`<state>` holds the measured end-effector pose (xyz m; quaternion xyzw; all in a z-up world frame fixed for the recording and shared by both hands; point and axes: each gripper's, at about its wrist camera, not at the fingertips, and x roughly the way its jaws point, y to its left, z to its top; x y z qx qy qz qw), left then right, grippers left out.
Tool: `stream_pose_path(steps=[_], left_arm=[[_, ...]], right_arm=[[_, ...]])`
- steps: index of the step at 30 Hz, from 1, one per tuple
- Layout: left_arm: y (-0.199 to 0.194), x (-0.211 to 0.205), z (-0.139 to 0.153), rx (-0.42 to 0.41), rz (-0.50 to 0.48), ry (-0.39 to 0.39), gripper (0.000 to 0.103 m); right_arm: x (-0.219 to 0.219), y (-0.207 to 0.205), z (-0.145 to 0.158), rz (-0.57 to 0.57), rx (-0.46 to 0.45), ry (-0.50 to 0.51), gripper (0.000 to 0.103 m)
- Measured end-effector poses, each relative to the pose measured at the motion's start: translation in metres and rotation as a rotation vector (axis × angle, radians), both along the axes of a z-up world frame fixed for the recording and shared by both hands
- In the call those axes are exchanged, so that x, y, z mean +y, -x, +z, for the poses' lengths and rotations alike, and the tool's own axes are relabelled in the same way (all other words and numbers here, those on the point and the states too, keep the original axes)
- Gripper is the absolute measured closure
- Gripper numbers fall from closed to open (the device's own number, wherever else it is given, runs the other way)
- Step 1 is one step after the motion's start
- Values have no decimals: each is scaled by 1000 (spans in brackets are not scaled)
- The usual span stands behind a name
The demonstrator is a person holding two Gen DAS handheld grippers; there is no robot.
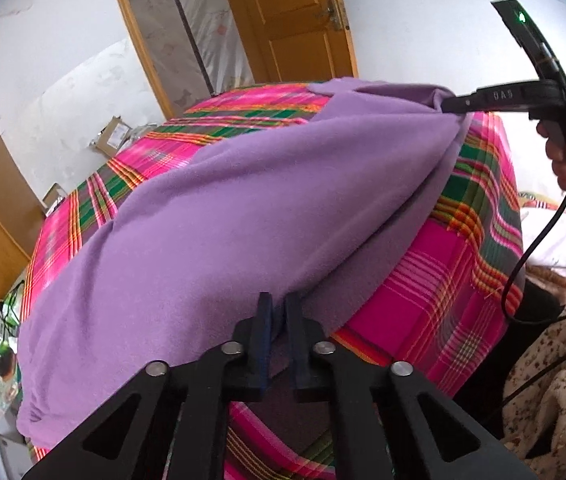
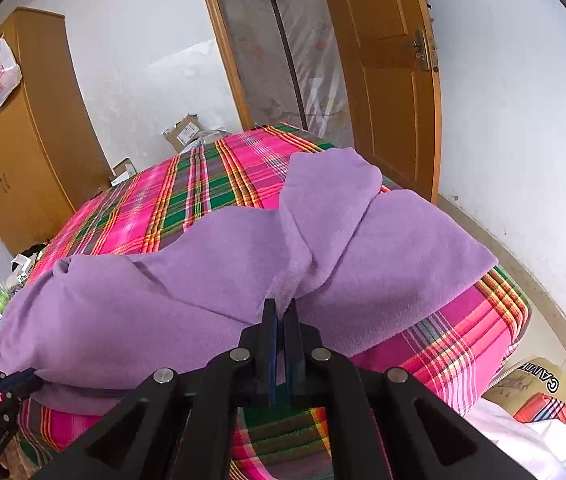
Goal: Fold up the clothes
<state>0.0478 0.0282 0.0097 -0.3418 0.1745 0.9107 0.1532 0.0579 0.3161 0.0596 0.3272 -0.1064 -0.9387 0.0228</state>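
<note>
In the left wrist view, the left gripper (image 1: 279, 312) had its jaws clamped on the near edge of the purple garment (image 1: 211, 216), which lay spread across the plaid-covered bed (image 1: 423, 300). In the right wrist view, the right gripper's (image 2: 281, 312) jaws were pinched tight on a bunched fold of it near the bed's right edge.

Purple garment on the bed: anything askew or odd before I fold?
The purple garment lies bunched and creased, not flat, on the plaid bedspread. Its far part is twisted into a ridge above the right hand-held gripper. No damage shows.
</note>
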Motion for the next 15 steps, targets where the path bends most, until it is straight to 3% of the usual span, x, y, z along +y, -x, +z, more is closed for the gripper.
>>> stream_pose_path(steps=[7, 15], left_arm=[[-13, -11, 19, 51, 16, -59, 101], [-14, -12, 1, -15, 8, -26, 101]], right_arm=[[-3, -7, 10, 20, 19, 11, 100], [-1, -5, -12, 28, -53, -10, 100]])
